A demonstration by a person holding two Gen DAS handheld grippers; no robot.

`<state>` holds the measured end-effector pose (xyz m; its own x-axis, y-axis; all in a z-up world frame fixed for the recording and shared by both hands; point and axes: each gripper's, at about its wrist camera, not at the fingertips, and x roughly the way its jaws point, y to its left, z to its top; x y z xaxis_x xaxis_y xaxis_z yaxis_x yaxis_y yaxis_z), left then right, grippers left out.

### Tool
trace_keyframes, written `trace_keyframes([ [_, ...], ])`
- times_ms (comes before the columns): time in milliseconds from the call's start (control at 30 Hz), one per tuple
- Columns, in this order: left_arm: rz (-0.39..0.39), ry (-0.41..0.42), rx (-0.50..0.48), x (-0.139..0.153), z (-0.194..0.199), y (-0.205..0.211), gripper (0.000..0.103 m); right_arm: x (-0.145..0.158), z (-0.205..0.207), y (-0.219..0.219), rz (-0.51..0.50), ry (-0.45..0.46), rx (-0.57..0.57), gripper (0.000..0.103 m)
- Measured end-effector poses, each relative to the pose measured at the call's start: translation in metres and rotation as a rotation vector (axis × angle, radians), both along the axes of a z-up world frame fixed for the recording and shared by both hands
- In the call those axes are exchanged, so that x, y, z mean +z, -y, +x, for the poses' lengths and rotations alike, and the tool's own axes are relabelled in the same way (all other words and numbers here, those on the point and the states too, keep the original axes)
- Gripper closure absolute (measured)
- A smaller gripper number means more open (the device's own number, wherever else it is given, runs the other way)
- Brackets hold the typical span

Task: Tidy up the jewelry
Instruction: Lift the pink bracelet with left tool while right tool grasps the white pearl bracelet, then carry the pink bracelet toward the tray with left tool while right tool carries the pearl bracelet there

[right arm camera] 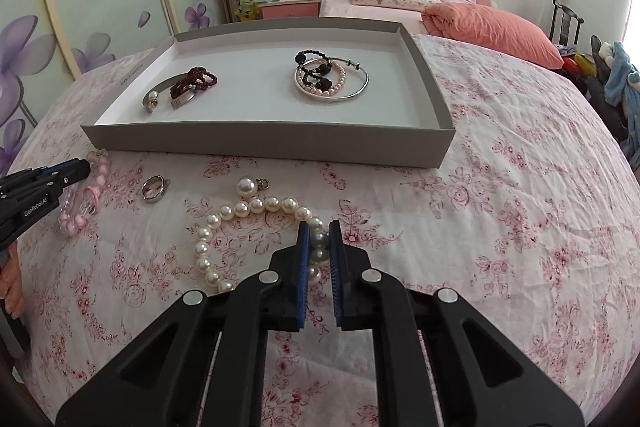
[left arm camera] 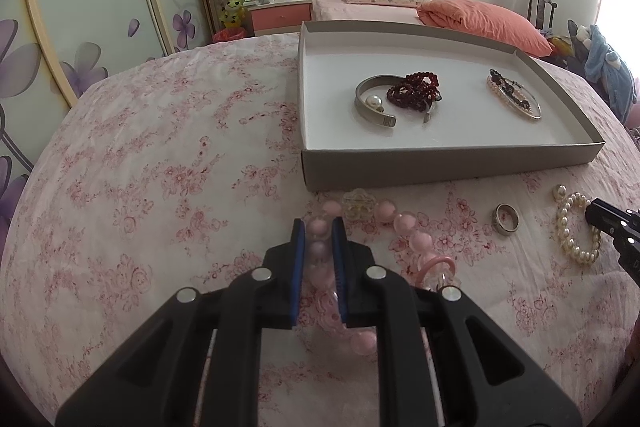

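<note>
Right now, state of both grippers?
Left gripper: jaws closed on the pink bead bracelet.
Right gripper: jaws closed on the pearl bracelet.

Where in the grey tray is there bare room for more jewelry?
Bare floor lies between the dark red bead bracelet and the thin silver bangle, and along the grey cardboard tray front wall. Both clusters are crowded.
</note>
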<state>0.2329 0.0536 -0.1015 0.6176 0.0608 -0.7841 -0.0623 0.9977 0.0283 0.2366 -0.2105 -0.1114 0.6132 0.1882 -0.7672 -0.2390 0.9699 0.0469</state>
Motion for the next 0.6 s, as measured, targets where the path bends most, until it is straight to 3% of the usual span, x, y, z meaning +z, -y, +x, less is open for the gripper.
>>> trace_keyframes([
  [600,-0.010,0.001,0.002,0.0008,-0.0005,-0.0003,0.088,-0.0012,0.0012,0.0001,0.000,-0.001,-0.001,0.092],
])
